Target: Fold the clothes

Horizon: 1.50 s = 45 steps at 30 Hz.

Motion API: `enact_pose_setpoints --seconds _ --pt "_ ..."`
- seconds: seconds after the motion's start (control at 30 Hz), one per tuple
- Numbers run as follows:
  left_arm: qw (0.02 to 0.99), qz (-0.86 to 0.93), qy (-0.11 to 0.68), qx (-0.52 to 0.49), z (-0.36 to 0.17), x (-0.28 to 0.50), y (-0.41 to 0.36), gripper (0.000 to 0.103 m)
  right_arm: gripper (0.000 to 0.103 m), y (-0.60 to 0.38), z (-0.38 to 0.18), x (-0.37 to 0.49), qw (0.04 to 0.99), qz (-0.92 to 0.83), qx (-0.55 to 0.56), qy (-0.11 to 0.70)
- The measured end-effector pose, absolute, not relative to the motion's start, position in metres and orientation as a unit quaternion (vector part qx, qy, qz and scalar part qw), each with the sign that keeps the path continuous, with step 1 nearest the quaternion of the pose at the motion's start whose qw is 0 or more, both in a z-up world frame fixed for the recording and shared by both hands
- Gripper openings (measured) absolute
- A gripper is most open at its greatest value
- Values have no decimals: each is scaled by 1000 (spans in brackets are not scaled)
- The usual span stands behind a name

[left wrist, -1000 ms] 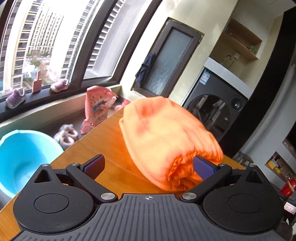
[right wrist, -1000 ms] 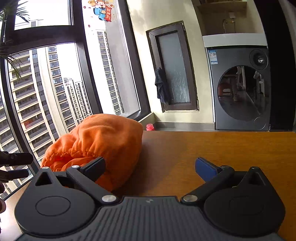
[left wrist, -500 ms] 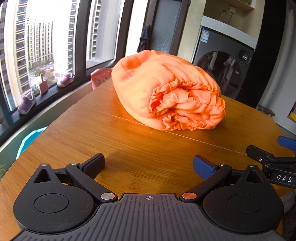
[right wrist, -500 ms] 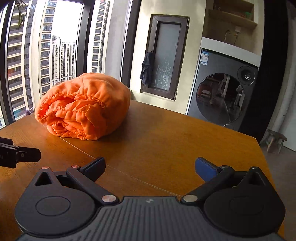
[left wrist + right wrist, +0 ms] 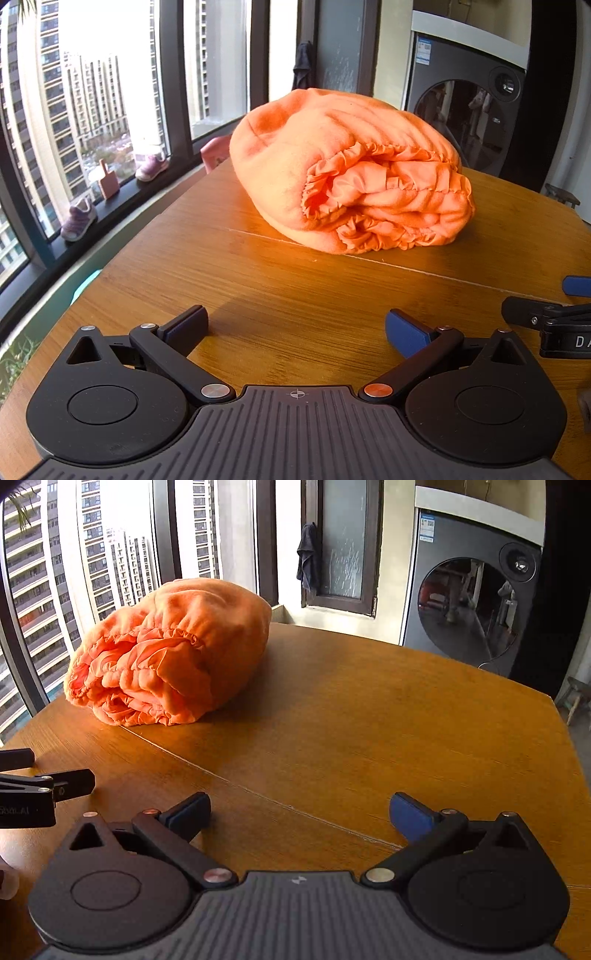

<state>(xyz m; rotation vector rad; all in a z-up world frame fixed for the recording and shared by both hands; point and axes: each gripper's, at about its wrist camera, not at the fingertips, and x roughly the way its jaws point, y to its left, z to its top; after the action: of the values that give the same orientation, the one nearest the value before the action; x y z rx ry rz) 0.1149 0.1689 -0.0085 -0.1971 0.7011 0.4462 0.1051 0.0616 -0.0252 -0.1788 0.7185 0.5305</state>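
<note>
Folded orange garment [image 5: 351, 173] on table [image 5: 258, 295], well beyond both empty, spread jaws.

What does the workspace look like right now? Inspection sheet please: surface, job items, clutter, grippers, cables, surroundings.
Surface: wooden table, a seam line running across it.
Job's things: orange garment lies in a folded bundle, ruffled edges facing the cameras.
Clutter: nothing seen on the table.
Grippers: left gripper open, empty, short of the bundle; right gripper open, empty.
Cables: nothing seen.
Surroundings: washing machine, dark cloth hanging by a frosted door, small shoes on the windowsill, high-rises outside.
</note>
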Motion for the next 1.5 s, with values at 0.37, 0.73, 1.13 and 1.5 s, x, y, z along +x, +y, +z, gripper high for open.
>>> enact_pose_setpoints --seconds 0.37,0.73,1.13,1.5 --pt "909 223 339 -96 -10 116 168 103 103 63 -26 104 899 253 -92 347" --pt "909 222 338 -97 -9 118 170 103 103 57 -25 106 899 251 -91 347" --pt "909 222 339 -96 -8 119 170 103 103 54 -25 106 899 251 -90 347" --pt "909 222 339 -95 -8 119 170 103 103 52 -25 105 899 250 -90 347"
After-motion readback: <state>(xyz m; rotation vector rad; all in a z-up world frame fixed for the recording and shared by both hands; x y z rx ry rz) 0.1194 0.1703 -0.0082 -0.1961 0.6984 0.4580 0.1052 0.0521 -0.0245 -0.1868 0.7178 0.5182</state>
